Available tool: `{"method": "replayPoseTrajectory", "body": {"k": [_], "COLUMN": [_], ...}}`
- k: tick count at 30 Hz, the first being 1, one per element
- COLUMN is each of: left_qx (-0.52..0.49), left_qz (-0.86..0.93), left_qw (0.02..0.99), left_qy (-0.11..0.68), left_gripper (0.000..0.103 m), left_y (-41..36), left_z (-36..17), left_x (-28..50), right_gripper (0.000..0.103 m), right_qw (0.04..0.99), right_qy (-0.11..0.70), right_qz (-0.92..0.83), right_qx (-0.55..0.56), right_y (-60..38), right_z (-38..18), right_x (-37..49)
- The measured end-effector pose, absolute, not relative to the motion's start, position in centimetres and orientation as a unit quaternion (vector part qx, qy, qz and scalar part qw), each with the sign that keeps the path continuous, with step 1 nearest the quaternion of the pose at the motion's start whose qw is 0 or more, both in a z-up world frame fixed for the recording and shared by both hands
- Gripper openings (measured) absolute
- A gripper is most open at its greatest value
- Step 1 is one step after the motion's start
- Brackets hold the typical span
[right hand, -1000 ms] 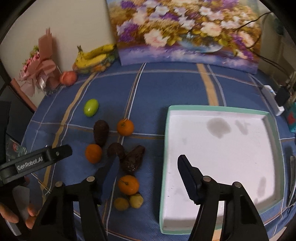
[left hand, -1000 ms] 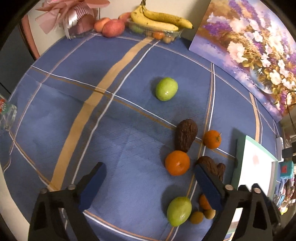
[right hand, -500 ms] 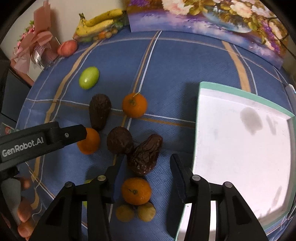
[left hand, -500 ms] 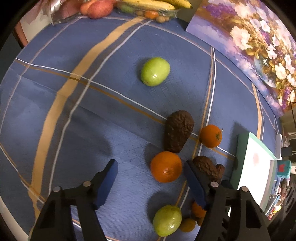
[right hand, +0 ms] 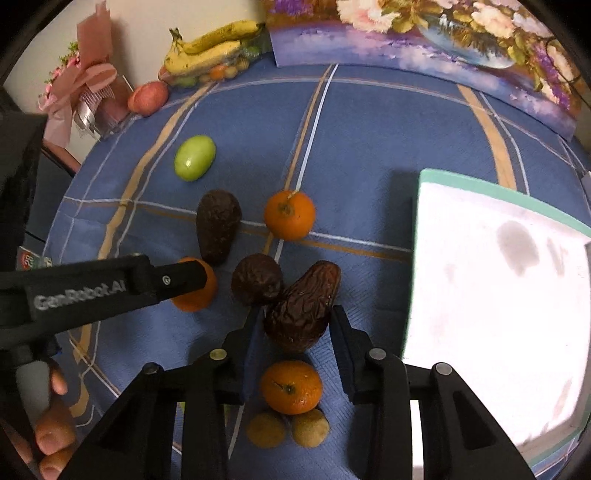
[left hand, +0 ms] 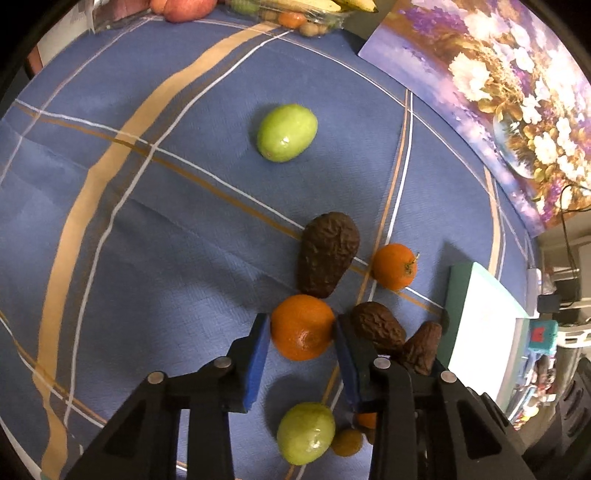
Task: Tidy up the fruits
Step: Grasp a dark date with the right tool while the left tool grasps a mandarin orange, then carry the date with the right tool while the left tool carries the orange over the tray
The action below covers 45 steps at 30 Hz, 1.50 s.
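Note:
My left gripper (left hand: 301, 332) is shut on an orange (left hand: 302, 326) lying on the blue cloth; its blue pads touch both sides. My right gripper (right hand: 295, 325) is shut on a wrinkled dark avocado (right hand: 303, 308). Loose fruit lies around them: a long dark avocado (left hand: 327, 258), a rounder one (right hand: 256, 278), an orange with a stem (right hand: 289, 214), another orange (right hand: 290, 386), two small yellow fruits (right hand: 288, 428), a far green fruit (left hand: 287, 132) and a near green fruit (left hand: 306, 432). The left gripper's body (right hand: 103, 288) crosses the right wrist view.
A white tray with a green rim (right hand: 480, 184) lies to the right. Bananas (right hand: 210, 48), a red apple (right hand: 147, 98) and a pink bouquet (right hand: 88, 92) stand at the back left. A flower painting (right hand: 443, 33) leans along the back.
Both grippers have moved forward and down and narrowed: the left onto the orange, the right onto the wrinkled avocado. The fruit has not shifted.

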State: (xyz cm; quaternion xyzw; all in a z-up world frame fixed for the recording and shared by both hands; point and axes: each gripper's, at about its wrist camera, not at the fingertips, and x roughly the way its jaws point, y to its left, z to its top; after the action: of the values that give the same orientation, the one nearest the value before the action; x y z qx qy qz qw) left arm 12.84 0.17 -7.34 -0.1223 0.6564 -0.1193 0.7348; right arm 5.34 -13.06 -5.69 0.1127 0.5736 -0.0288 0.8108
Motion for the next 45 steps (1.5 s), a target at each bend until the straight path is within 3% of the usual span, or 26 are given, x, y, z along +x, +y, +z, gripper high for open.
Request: {"method": "replayPoseTrajectory", "body": {"k": [12, 26, 45], "left_qx": [-0.145, -0.083, 0.034], "left_qz": [-0.140, -0.230, -0.301], "left_qw": [0.748, 0.752, 0.739], "left_qy": [0.633, 0.612, 0.602], "left_gripper": [0.037, 0.037, 0.037], "left_y": [1.1, -6.3, -17.2], "left_z": [-4.3, -1.6, -5.6], "left_x": [11.9, 8.7, 6.4], "right_gripper": [0.038, 0.038, 0.038], "right_qw": [0.835, 0.806, 0.785], "right_qy": [0.528, 0.512, 0.520], "right_qz": [-0.048, -0.228, -0.277], "right_qx": [0.147, 0.193, 0.192], "right_y": [-16.0, -27.9, -33.1], "right_z": [-1.9, -1.5, -3.5], "right_x": [3.8, -1.0, -1.5]}}
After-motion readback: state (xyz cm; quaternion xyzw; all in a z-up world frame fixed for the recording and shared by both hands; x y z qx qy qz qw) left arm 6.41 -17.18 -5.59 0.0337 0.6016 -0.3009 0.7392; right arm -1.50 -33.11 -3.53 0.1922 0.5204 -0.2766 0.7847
